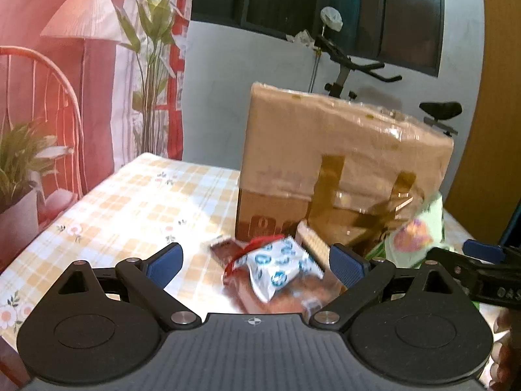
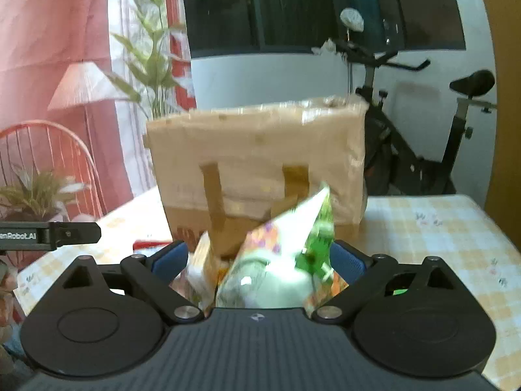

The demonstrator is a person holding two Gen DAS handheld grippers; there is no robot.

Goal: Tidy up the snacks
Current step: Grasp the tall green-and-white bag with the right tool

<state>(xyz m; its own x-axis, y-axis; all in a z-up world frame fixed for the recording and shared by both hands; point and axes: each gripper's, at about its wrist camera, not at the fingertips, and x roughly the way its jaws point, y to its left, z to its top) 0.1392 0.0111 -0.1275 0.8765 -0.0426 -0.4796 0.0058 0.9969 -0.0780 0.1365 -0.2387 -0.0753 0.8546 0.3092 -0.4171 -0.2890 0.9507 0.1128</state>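
Both tools stand wide apart at the fingers. Left tool (image 1: 257, 259), low in the left wrist view, has its blue pads well clear of the snacks lying between them and grips nothing: a white plastic sachet with blue ring prints (image 1: 276, 268) sits on top of a brown glossy wrapper (image 1: 286, 290), with a red-edged packet (image 1: 250, 251) beside it, all resting on the yellow-and-white checked cloth of the desk (image 1: 130, 208). Right tool (image 2: 260, 259), low in the right wrist view, frames a crinkly white-and-green snack bag with orange print (image 2: 286, 254), whose pointed corner juts up toward the centre of the frame; a smaller pale packet (image 2: 202, 267) lies at its left. The bag fills most of the gap, but blur hides whether the pads press on it, so I cannot tell if it is gripped or only straddled. The same bag shows at the right edge of the left wrist view, just above the right tool's arm. Behind the snacks, mid-frame in both views, stands a tall brown cardboard box wrapped in clear film with darker tape strips (image 1: 342, 163); its top looks sealed, so it seems more a backstop than a container. The wide stance probably suits the puffy bag and loose pile, letting each tool close around a packet from both sides.
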